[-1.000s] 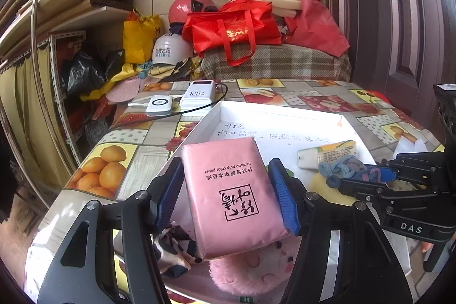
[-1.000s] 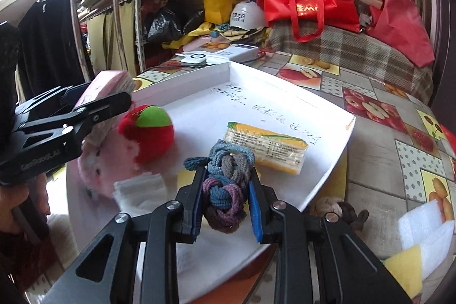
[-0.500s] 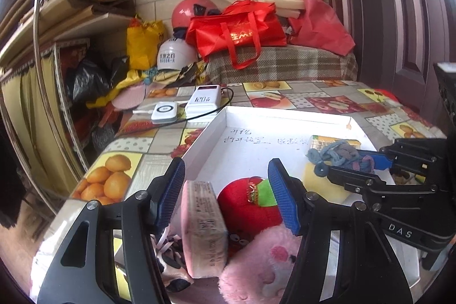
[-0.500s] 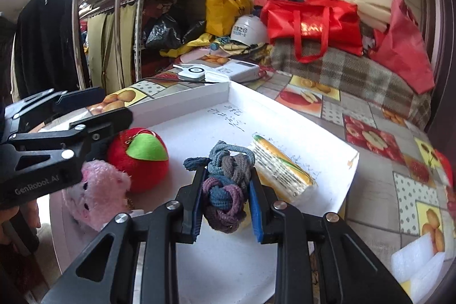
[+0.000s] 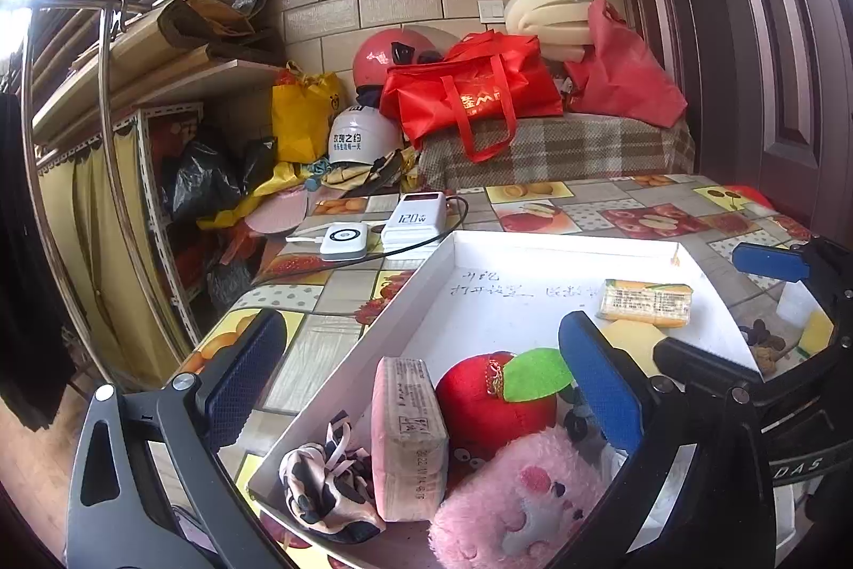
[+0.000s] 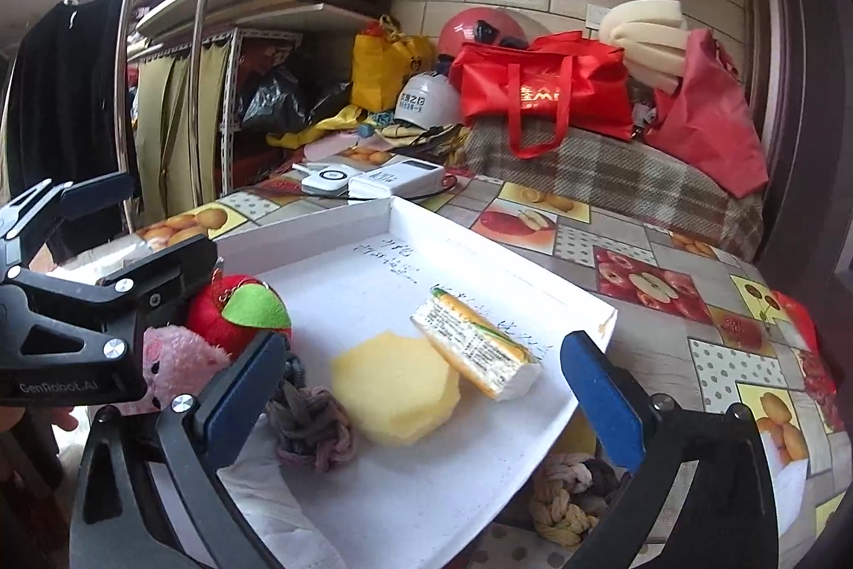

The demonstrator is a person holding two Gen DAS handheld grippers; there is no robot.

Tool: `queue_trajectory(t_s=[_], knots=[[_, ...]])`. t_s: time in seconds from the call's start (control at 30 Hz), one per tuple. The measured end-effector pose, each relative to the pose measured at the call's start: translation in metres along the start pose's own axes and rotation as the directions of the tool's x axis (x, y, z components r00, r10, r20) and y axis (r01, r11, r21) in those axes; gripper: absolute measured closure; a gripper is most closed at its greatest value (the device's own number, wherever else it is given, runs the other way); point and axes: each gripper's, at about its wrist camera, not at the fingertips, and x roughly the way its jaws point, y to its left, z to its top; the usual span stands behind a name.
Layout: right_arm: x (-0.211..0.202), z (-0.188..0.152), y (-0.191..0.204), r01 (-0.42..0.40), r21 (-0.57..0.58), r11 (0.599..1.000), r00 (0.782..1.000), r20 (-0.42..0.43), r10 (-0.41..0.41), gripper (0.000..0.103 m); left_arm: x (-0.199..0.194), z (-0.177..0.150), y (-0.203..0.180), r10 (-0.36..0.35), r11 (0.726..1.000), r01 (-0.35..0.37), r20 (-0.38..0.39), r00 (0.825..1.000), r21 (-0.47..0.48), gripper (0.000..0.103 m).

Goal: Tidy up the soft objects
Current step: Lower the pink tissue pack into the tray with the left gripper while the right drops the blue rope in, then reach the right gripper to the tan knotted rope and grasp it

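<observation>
A white tray (image 5: 538,243) (image 6: 533,291) lies on the fruit-pattern table. In it are a pink tissue pack (image 5: 408,430) standing on edge, a red plush apple (image 5: 496,403) (image 6: 234,307), a pink plush pig (image 5: 512,499) (image 6: 176,355), a patterned scrunchie (image 5: 325,489), a yellow sponge (image 6: 397,387), a yellow tissue pack (image 5: 645,302) (image 6: 474,350) and a bundle of hair ties (image 6: 312,425). My left gripper (image 5: 421,382) is open and empty above the tray's near left corner. My right gripper (image 6: 421,387) is open and empty over the sponge, with the hair ties beside its left finger.
Two white power banks (image 5: 410,222) and a cable lie on the table behind the tray. More hair ties (image 6: 570,489) and sponges (image 5: 815,329) lie on the table right of the tray. Bags and helmets (image 5: 469,99) pile up at the back. A metal rack (image 5: 106,174) stands at the left.
My left gripper opened and let the pink tissue pack drop on edge into the tray. My right gripper then opened and released the hair ties into the tray.
</observation>
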Motion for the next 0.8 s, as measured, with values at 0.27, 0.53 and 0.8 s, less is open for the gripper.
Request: queue_trajectory(t_s=[0.27,0.53,0.8], knots=[[-0.014,-0.004,-0.01,0.033,0.06,0.998,0.997,0.071,-0.037,0.0,-0.004,-0.002,0.004,0.0,1.0,0.0,0.011,1.0,-0.022,0.0],[-0.038,-0.011,-0.02,0.015,0.124,0.992,0.985,0.167,-0.036,0.0,-0.011,-0.001,0.006,0.002,0.999,-0.001,0.039,0.999,-0.033,0.0],[-0.052,-0.02,-0.033,0.002,0.176,0.984,0.989,0.148,-0.028,0.0,-0.016,-0.002,0.01,-0.005,0.998,0.008,0.049,0.999,-0.06,0.0]])
